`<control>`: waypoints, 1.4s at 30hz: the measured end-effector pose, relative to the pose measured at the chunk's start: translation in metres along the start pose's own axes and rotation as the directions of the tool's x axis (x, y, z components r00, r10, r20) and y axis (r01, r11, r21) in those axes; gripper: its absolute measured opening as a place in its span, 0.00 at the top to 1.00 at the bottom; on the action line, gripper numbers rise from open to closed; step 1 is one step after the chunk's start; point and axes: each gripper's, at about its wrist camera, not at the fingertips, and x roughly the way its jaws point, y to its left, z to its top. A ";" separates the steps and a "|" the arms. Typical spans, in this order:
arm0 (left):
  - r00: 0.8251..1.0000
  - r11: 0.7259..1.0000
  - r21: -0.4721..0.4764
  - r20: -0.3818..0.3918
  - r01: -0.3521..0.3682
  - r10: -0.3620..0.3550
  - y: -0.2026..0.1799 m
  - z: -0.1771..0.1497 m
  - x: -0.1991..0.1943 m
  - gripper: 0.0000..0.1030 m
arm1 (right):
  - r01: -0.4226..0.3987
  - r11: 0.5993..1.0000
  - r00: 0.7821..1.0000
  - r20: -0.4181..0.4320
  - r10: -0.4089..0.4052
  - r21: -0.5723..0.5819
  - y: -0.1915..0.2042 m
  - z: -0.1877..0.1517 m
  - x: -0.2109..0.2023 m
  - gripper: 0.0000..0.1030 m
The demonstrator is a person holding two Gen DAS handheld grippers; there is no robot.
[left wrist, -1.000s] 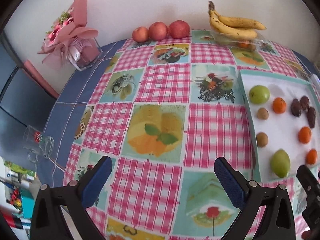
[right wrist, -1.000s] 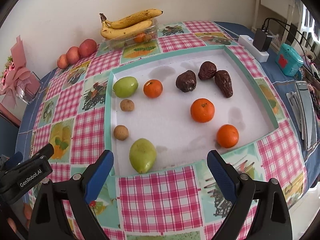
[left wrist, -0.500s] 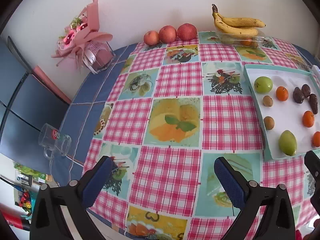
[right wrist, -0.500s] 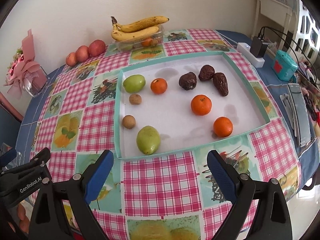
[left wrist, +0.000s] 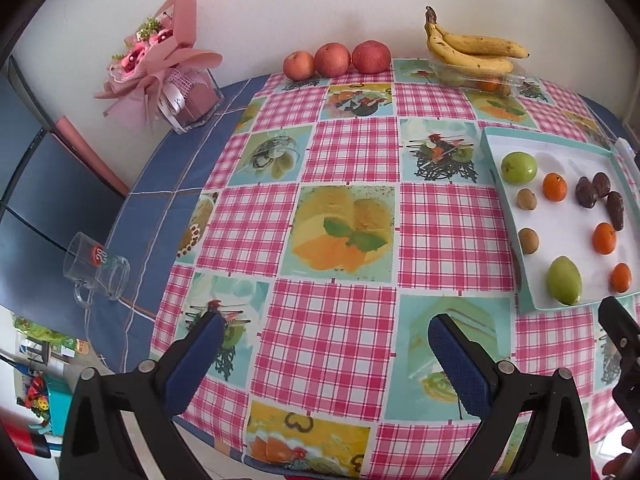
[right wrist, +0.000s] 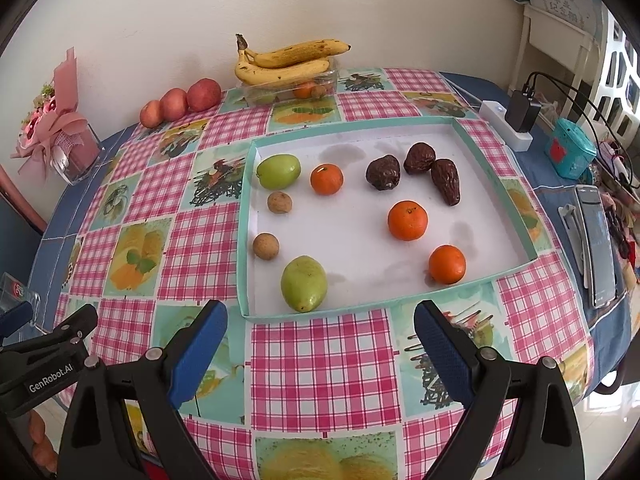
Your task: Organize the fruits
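On top of the checked tablecloth (right wrist: 320, 360) sits a shallow white tray w/ teal rim (right wrist: 245, 240), holding all the loose fruit. Near edge of tray: a green mango-like fruit (right wrist: 304, 283), just inside the rim. Far-left corner: a rounder green fruit (right wrist: 278, 171). Between those two, along the left wall, 2 small brown longan-like fruits (right wrist: 279, 202) (right wrist: 265, 245), apart from each other. 3 tangerines: one beside the round green fruit (right wrist: 327, 179), one mid-tray (right wrist: 407, 220), one near the front-right corner (right wrist: 447, 264). 3 dark wrinkled dates (right wrist: 383, 172) clustered at the far side, two of them touching.

Right gripper (right wrist: 320, 328) hovers over the cloth just short of the tray's near rim, jaws wide apart, nothing between them. Left gripper (left wrist: 324, 340) is off to the tray's left over the cloth, jaws also wide apart & empty; tray (left wrist: 516, 240) shows at its right edge.

At the back by the wall: bananas (right wrist: 288, 62) lying on a clear plastic box (right wrist: 292, 90) w/ some fruit inside, and 3 red apples (right wrist: 181, 102) in a row. Pink bouquet (left wrist: 160, 60) stands at far left; a glass mug (left wrist: 96, 266) lies on its side on the blue cloth. Right of tray: white power strip w/ charger (right wrist: 508, 120), a teal box (right wrist: 570, 152).
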 end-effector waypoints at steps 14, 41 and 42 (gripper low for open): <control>1.000 1.000 -0.023 -0.010 0.018 -0.018 0.005 -0.001 0.002 0.00 | -0.004 1.000 1.000 -0.021 0.004 -0.022 0.003 -0.001 0.003 0.08; 1.000 1.000 -0.021 -0.014 0.021 -0.021 0.004 0.000 0.003 0.00 | -0.004 1.000 0.999 -0.039 0.003 -0.012 0.001 -0.003 0.009 0.08; 1.000 1.000 -0.021 -0.013 0.020 -0.021 0.004 0.000 0.003 0.00 | -0.003 1.000 0.999 -0.039 0.003 -0.012 0.001 -0.003 0.009 0.08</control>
